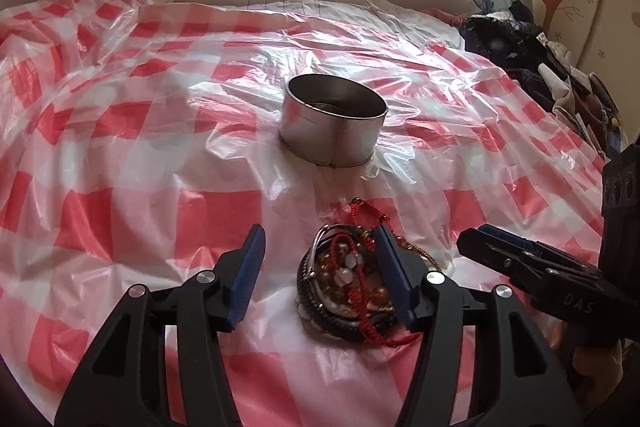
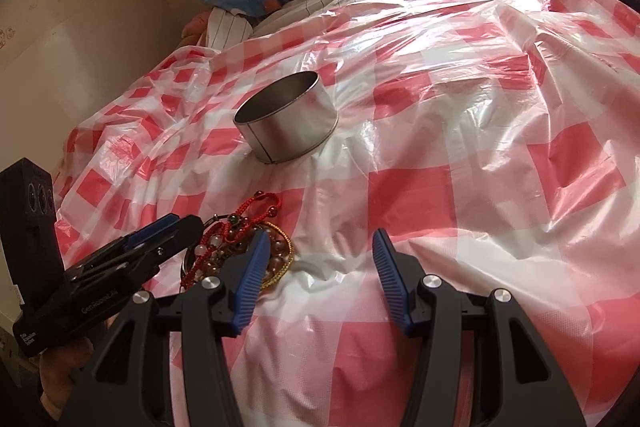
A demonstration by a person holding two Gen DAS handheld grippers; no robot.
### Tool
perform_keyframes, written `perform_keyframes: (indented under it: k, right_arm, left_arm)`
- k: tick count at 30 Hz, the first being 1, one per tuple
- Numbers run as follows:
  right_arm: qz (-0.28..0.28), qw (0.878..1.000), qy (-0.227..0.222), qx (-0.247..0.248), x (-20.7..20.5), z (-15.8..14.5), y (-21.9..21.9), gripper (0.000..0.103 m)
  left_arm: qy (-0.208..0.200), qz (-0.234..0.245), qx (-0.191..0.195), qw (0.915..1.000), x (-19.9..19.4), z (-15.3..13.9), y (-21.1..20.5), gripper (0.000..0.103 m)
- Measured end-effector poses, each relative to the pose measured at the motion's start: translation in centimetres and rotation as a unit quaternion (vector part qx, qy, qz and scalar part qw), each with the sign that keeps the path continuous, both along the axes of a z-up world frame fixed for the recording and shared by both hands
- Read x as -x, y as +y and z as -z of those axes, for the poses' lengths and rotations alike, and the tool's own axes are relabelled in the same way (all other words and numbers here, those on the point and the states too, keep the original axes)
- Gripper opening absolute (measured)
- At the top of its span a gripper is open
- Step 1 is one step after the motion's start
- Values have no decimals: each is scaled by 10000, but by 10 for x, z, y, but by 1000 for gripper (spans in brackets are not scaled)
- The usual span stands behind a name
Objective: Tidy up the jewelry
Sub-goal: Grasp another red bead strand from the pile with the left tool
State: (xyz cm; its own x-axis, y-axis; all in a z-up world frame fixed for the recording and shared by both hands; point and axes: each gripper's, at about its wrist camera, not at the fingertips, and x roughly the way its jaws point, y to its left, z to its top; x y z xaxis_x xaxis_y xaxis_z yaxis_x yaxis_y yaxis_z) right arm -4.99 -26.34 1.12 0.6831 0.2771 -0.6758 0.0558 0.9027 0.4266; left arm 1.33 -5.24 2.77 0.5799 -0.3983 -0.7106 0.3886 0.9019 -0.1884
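Tangles are the worry imo: the jewelry (image 1: 352,279) is one knotted pile of beads, red cord and bangles on the bed's plastic sheet (image 1: 160,147), so grabbing one piece could drag the lot, or snag the sheet and tip the tin (image 1: 332,119) standing beyond it. Left gripper (image 1: 320,279) is wide open, holding nothing, its right finger over the pile. Right gripper (image 2: 318,275) is open and empty too, just beside the pile.

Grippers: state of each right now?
Left gripper: open, holding nothing, jaws over the bracelet pile.
Right gripper: open, holding nothing, beside the pile.
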Motion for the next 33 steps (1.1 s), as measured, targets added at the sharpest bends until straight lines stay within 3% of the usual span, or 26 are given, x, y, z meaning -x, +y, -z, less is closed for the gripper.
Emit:
perform_keyframes:
  k: [5,10,12,13,14,19,23,27,33]
  right_arm:
    - [148,9997,30,-201,-1,2,-9,54]
    - [131,9997,48,-213,-2,3,-8,54]
    - [137,9996,59,-226,-3,3,-9,54]
    - [145,9996,63,-230,-2,3,-9,54]
    - [144,9996,66,-236,-2,3,-9,54]
    - [-213,9996,-65,-196,-1,-1,5,54]
    - [-1042,9933,-486,-88,4,-14,40,54]
    - [-1621,9853,-486,215,2,-11,77,52]
    - [-1792,9827,-332,332,-17,-1,97,39]
  left_arm:
    - [235,337,-352,9985,-28,6,-35,57]
    - [744,547,-532,9943,-48,24,-56,55]
    - [729,524,-540,9945,-49,26,-55,33]
    - [749,533,-352,9951,-50,25,-51,27]
    - [743,480,-243,9958,-50,23,-45,8]
    - [467,117,523,9975,-39,13,-9,7]
    - [354,-186,998,9942,-30,8,21,7]
    - [370,-400,1122,9922,-29,10,40,7]
    - [434,-546,1333,9886,-32,16,54,7]
